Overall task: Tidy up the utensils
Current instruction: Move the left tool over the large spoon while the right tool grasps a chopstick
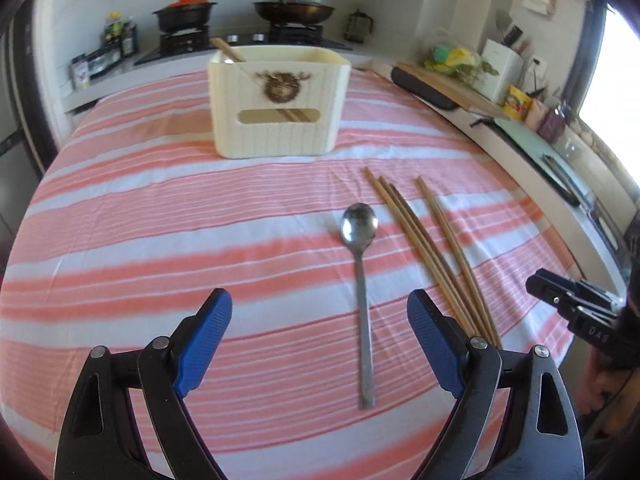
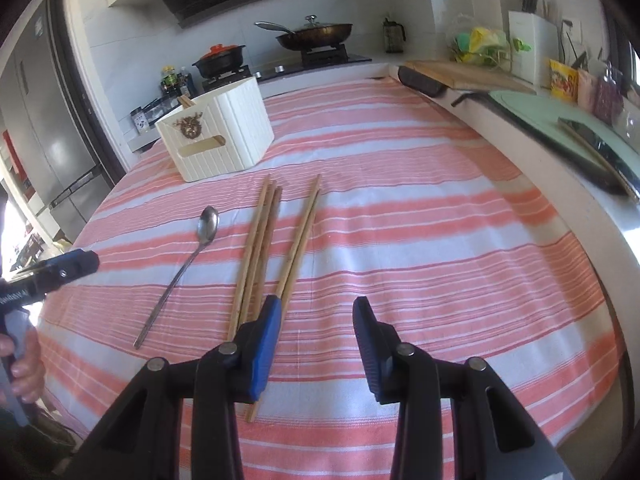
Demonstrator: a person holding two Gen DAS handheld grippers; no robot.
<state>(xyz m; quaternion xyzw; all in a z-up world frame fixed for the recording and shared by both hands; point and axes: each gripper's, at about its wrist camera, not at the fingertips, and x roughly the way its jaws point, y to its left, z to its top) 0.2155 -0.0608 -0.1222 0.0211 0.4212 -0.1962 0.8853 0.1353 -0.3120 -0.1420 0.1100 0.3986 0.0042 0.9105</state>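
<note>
1. Blue pads of the left gripper (image 1: 320,332) filled the bottom of the left wrist frame, spread wide and released, with nothing between them, above the striped tablecloth (image 1: 160,240).
2. Just right of centre in that frame, the metal spoon (image 1: 362,280) lay flat on the cloth, bowl pointing up the frame, handle running down between the open pads.
3. Right of the spoon, the loose wooden chopsticks (image 1: 432,256) lay in a fan, three close together and more just beside them, their near ends hidden behind the right-hand pad.
4. Up at top centre, the cream holder box (image 1: 280,104) stood upright on the cloth, well apart from the spoon, with chopsticks in the box (image 1: 228,50) leaning out at its upper left corner.
5. Over in the right wrist frame, the right gripper (image 2: 316,340) sat at bottom centre, also parted and gripping nothing; its left pad overlapped the near ends of the chopsticks, contact unclear.
</note>
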